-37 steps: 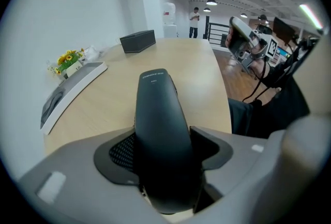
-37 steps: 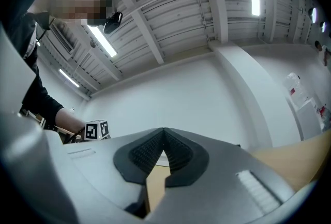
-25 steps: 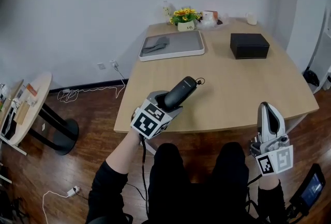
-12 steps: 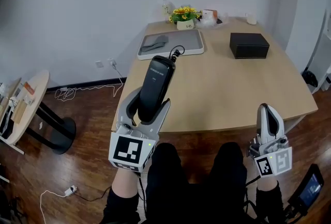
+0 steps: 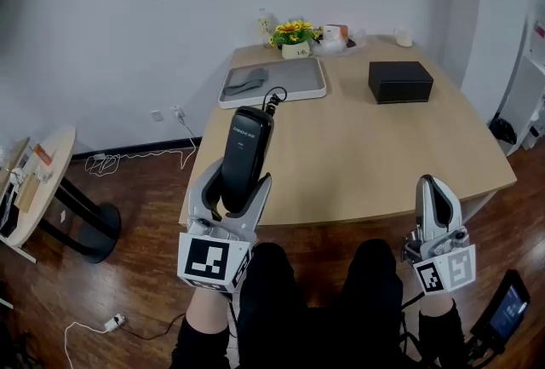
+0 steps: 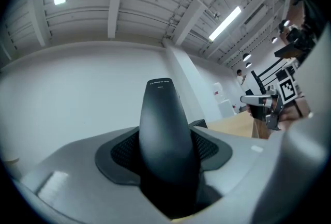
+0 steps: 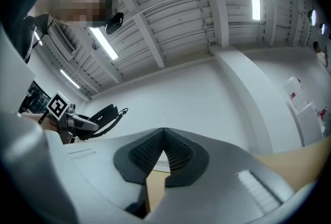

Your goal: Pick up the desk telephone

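Observation:
A black telephone handset [image 5: 241,156] stands upright between the jaws of my left gripper [image 5: 230,188], in front of the table's near edge. Its coiled cord [image 5: 274,97] curls off the top end. In the left gripper view the handset [image 6: 165,135] fills the gap between the dark pads, so this gripper is shut on it. My right gripper [image 5: 434,204] is held upright at the lower right, off the table, its jaws pressed together with nothing in them. From the right gripper view the handset [image 7: 103,117] shows at the left.
A wooden table [image 5: 341,154] carries a grey tray [image 5: 302,89] holding a grey cloth [image 5: 244,81], a black box [image 5: 400,82], and a sunflower pot [image 5: 294,37] with small items at the far edge. A round side table [image 5: 38,188] stands on the left. Cables lie on the floor.
My left gripper has turned the handset from lying slanted to standing upright and drawn it back toward me. The right gripper has stayed almost still.

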A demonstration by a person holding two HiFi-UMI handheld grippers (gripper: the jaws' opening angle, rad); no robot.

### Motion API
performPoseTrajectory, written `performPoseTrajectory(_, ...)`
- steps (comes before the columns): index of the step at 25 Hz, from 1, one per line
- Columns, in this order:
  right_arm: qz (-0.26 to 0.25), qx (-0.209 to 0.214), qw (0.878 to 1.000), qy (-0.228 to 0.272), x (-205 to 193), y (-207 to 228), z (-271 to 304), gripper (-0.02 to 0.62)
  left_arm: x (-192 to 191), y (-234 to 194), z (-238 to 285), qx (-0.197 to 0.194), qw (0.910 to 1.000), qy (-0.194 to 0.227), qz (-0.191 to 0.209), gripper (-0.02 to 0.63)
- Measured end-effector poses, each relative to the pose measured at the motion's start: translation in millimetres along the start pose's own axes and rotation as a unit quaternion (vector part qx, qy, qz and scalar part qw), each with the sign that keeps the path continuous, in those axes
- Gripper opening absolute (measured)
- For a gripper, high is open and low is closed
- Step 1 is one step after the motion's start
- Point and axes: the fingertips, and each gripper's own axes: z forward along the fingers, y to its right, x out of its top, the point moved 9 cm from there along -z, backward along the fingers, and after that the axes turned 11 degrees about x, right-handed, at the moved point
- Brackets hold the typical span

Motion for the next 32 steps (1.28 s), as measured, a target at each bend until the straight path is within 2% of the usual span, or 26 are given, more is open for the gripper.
performPoseTrajectory(16, -0.004, -0.007, 1.0, 0.009, 7.5, 1.4, -1.3, 0.002, -6.3, 2.2, 1.6, 0.013, 0.9999, 0.0, 0.0, 0.266)
performPoseTrajectory(21, -0.009, -0.004, 1.0, 0.005, 6.3, 0.2, -0.9, 0.0, -2.8, 3.0, 2.1, 0.016, 0.9997, 0.016, -0.003, 0.265)
performPoseTrajectory(32, -0.015, -0.002, 1.0, 0.004, 9.1, -2.3, 1.8, 0.0, -4.9, 2.6, 2.2, 0.013, 0.9998, 0.005, 0.017, 0.265)
